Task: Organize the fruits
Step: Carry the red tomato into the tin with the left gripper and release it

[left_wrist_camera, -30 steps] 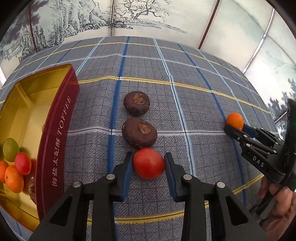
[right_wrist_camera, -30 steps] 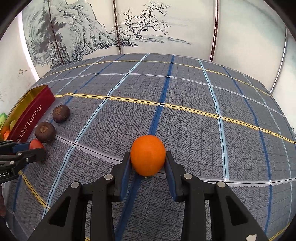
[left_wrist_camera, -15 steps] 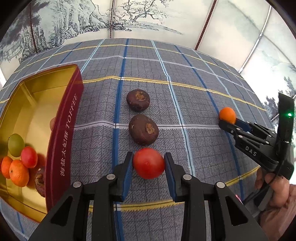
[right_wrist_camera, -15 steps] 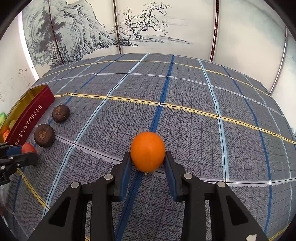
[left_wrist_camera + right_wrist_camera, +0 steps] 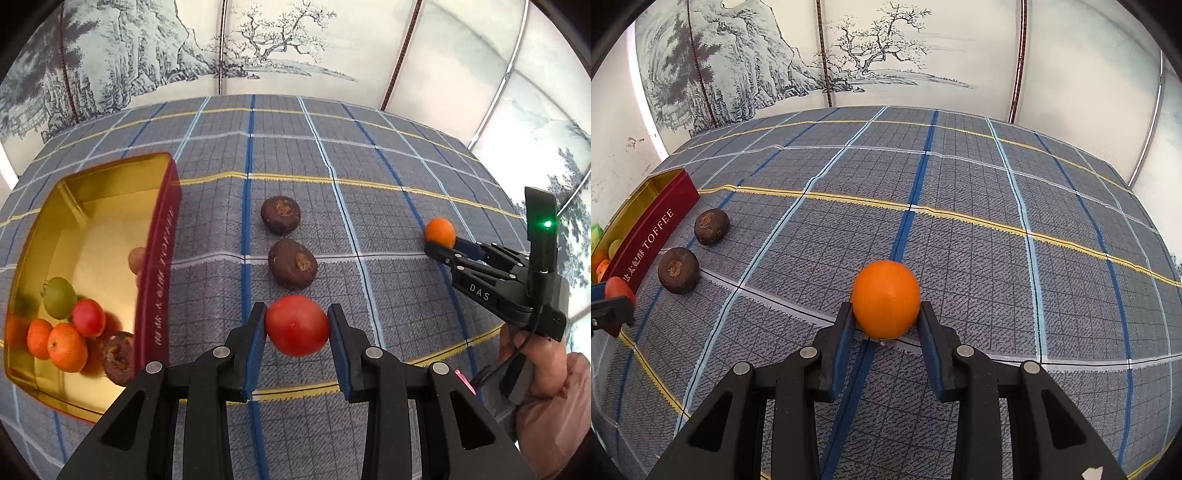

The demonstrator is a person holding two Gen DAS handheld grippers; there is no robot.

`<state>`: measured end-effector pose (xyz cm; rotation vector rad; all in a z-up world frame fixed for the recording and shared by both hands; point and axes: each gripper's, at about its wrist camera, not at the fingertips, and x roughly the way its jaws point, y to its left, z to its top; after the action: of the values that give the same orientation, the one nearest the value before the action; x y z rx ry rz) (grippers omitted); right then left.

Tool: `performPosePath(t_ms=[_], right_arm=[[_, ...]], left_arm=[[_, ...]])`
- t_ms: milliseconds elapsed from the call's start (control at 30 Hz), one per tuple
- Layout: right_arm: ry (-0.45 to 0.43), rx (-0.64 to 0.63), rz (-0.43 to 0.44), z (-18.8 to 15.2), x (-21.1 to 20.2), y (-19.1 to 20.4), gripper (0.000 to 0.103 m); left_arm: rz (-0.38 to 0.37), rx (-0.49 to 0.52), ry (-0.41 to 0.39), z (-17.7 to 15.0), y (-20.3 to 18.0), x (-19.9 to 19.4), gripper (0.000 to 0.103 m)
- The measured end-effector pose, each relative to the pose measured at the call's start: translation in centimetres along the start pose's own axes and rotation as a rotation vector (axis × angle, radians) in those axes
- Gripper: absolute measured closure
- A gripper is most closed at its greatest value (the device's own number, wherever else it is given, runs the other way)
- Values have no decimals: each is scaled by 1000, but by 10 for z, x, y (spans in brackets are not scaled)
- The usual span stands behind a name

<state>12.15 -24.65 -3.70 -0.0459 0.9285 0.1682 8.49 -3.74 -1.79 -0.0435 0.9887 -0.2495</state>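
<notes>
The left gripper (image 5: 296, 325) has its blue-padded jaws drawn in on a round red tomato-like fruit (image 5: 297, 325), both pads pressed to its sides; the right gripper (image 5: 886, 314) grips a smooth round orange fruit (image 5: 885, 298) the same way, jaws narrow and touching it on both sides, and whether the orange rests on the cloth or is just clear of it cannot be told; in the left wrist view a hand (image 5: 543, 362) holds that right gripper at the right edge.

Taking the red rectangular toffee tin with a gold inside (image 5: 162, 258) as the landmark: it sits on a grey-blue checked tablecloth with blue, white and yellow lines (image 5: 960, 177), which covers the whole surface; pale wall panels painted with ink trees and cliffs (image 5: 864, 55) stand behind the cloth's far edge.

Just to the right of the tin lie two dark brown wrinkled round fruits (image 5: 280, 215) (image 5: 292, 263), one behind the other and apart; the held red fruit is nearer the camera than both, close to the tin's near corner; the orange is well away to the tin's right.

Inside the tin, gathered at its near end, lie a green round fruit (image 5: 59, 297), a small red fruit (image 5: 88, 317), two small oranges (image 5: 68, 347) (image 5: 38, 339) and one dark brown fruit (image 5: 117, 357) against the red wall; the far end is bare gold.
</notes>
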Motion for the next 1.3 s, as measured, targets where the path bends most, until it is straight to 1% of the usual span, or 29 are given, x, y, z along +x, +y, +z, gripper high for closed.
performPosePath(t_ms=[267,467,600,700,833,933,1000,1100,1167,1233,1300], right_arm=[[0,0,0,0,0,0,72],[0,1,0,0,0,0,71],[0,1,0,0,0,0,71],[0,0,-1,0,0,0,71],[0,1,0,0,0,0,71],[0,1,0,0,0,0,71],[0,0,0,0,0,0,71],[0,1,0,0,0,0,71],[0,0,-1,0,0,0,71],[0,1,0,0,0,0,71],[0,0,-1,0,0,0,71]], left_arm=[[9,-9,-16,4,13,-15,69],[21,-33,-51,13,33,-32,69],[55,-58,-84,21,57,-43,69],[102,-84,-106,28,82,-51,69],[160,-117,-113,38,119,-52,69],[194,-140,-101,44,147,-47,69],[214,-148,-80,48,162,-39,69],[231,-152,-51,50,177,-26,69],[235,-162,-31,52,187,-17,69],[221,-173,0,53,196,-5,69],[229,-176,13,53,198,2,69]])
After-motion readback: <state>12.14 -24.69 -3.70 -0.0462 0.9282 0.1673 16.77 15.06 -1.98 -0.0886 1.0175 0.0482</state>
